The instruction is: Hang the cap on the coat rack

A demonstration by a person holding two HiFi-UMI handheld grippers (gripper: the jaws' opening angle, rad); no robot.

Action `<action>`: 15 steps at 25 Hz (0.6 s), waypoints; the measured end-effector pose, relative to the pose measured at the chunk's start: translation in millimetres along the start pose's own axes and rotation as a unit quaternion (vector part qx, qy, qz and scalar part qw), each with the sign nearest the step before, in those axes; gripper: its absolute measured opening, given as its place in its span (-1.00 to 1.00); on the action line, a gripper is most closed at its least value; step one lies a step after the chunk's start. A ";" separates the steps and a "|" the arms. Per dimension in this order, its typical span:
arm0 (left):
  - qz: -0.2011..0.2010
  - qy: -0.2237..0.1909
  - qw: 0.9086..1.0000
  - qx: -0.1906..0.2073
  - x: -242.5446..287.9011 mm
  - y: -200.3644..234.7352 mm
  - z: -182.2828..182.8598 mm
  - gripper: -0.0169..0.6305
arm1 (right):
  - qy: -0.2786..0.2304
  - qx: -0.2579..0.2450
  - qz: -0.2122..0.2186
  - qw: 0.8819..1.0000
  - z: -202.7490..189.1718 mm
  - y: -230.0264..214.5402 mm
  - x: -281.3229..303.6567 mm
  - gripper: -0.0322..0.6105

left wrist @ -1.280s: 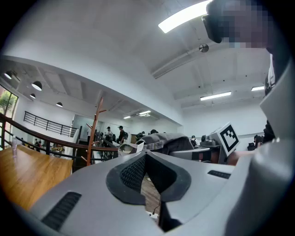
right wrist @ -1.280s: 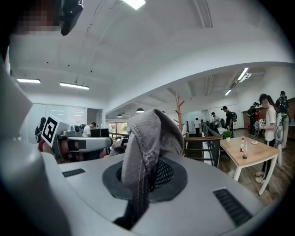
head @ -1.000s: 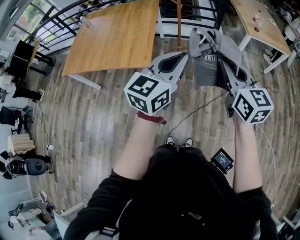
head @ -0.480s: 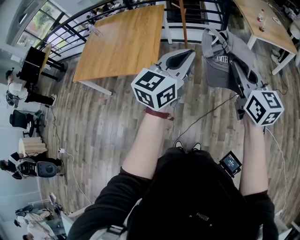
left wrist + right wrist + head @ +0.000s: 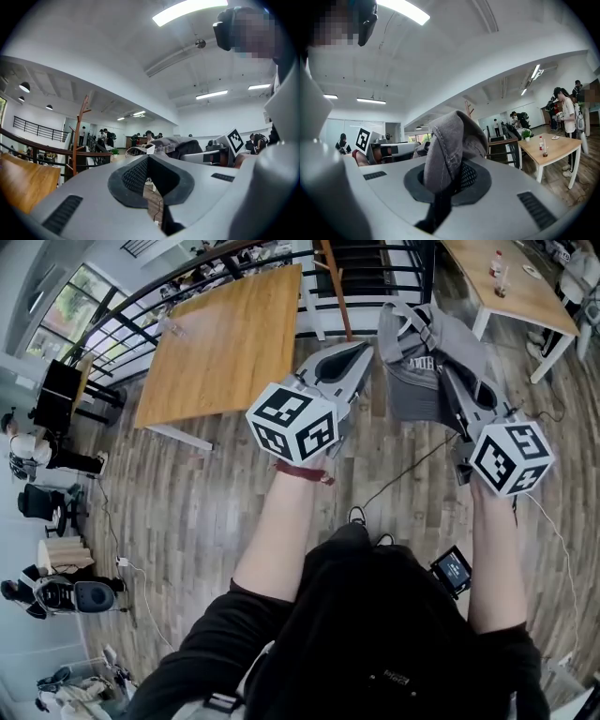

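Right tool [image 5: 448, 376] clamps the grey cap [image 5: 412, 381] right of the coat rack [image 5: 334, 292], left tool [image 5: 361, 345] pinched closed and empty, wooden desk [image 5: 225, 334] left of it, plank floor [image 5: 187, 484] below.

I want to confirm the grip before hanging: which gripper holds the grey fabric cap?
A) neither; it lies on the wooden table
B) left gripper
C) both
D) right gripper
D: the grey fabric cap is pinched in the jaws of the right gripper, while the left gripper holds nothing.
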State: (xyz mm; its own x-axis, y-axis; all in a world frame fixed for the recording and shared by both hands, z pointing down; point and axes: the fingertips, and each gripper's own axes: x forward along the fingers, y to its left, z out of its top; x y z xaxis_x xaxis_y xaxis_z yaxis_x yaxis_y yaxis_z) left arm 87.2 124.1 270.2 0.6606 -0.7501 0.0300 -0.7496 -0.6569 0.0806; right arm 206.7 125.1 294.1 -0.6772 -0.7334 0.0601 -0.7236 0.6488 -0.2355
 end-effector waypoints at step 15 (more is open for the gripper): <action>0.010 -0.012 1.000 -0.005 18.3 88.9 8.6 -0.93 | 0.009 -0.001 0.030 0.999 18.4 -8.1 87.7 -0.82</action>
State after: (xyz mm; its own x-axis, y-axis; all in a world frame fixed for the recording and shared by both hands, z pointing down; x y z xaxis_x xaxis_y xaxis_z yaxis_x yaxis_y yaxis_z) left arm 32.3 51.3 269.3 0.6441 -0.7649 0.0088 -0.7623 -0.6409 0.0901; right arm 155.6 51.8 283.4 -0.7222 -0.6887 0.0640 -0.6813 0.6924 -0.2375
